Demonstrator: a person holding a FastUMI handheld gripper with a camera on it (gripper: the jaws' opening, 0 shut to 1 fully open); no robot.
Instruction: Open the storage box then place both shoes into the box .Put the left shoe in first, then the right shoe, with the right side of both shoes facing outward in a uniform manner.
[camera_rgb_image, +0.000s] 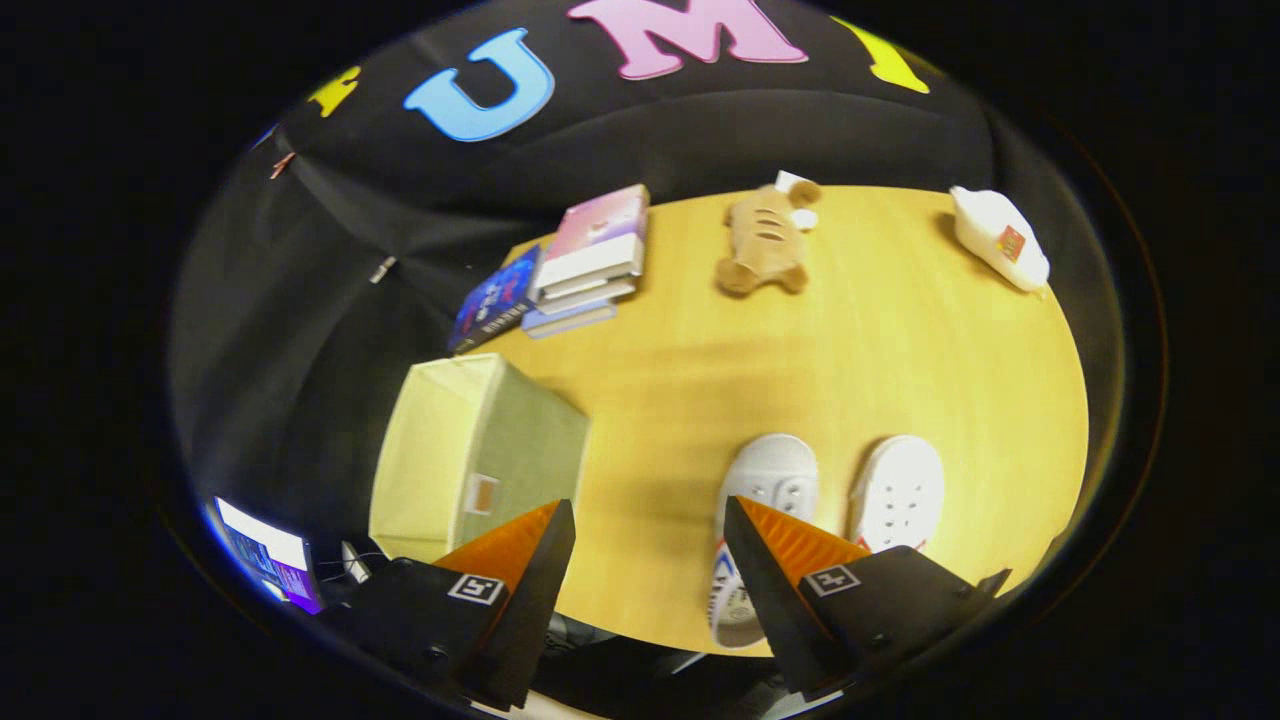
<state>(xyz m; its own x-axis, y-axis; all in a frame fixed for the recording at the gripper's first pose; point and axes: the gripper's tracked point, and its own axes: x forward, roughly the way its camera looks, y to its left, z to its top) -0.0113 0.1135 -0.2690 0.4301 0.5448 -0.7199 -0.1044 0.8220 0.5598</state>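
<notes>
A pale yellow-green fabric storage box (470, 455) stands at the table's left edge, just ahead of my left finger, its lid down. Two white shoes lie side by side on the wooden table: one shoe (765, 490) partly under my right finger, the other shoe (898, 490) to its right. My gripper (648, 520) hangs open above the table's near edge with nothing between its fingers.
A stack of books (590, 260) and a blue book (495, 298) lie at the table's far left. A brown plush toy (762, 245) lies at the far middle, a white bottle-like object (1000, 238) at the far right. A lit screen (265, 560) glows below the box.
</notes>
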